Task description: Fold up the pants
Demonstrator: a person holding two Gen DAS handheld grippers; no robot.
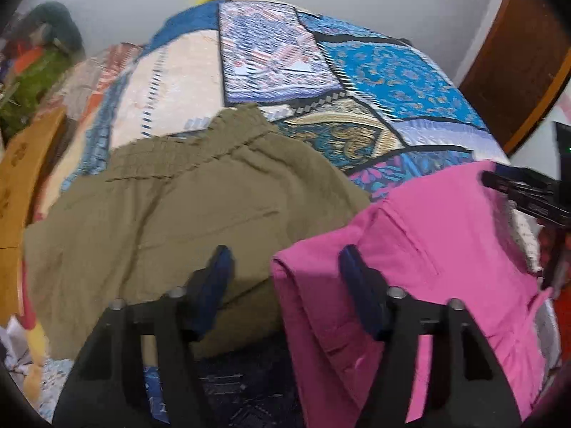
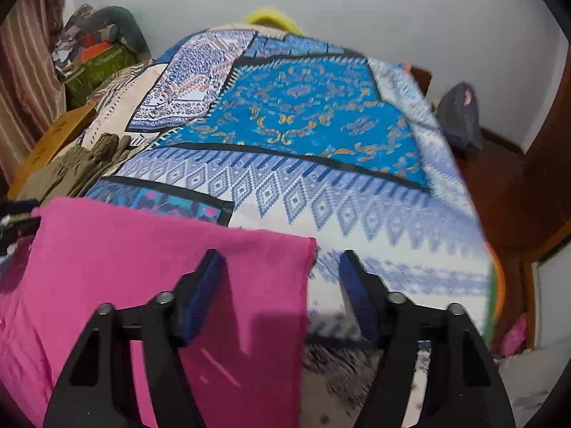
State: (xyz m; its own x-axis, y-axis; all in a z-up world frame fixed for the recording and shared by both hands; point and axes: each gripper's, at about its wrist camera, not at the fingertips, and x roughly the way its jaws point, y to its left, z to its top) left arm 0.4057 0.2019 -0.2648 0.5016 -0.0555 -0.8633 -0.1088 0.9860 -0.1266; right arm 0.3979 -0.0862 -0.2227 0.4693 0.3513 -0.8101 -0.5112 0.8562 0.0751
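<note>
Pink pants [image 1: 428, 249] lie folded on the near part of the patterned bedspread [image 1: 392, 82]; they also show in the right wrist view [image 2: 142, 267]. Olive-green pants [image 1: 160, 207] lie to their left, waistband toward the far side, also seen at the left of the right wrist view [image 2: 78, 167]. My left gripper [image 1: 285, 267] is open, its fingers straddling the pink pants' left folded edge. My right gripper [image 2: 282, 271] is open over the pink pants' right edge. The right gripper shows in the left wrist view [image 1: 524, 192] at the pink pants' far right.
The bedspread [image 2: 303, 114] covers the bed. A wooden board [image 1: 21, 196] stands at the left. Cluttered clothes and a green box [image 2: 96, 60] sit at the back left. A brown wooden door [image 1: 517, 71] is right. A grey bag [image 2: 460, 117] rests beside the bed.
</note>
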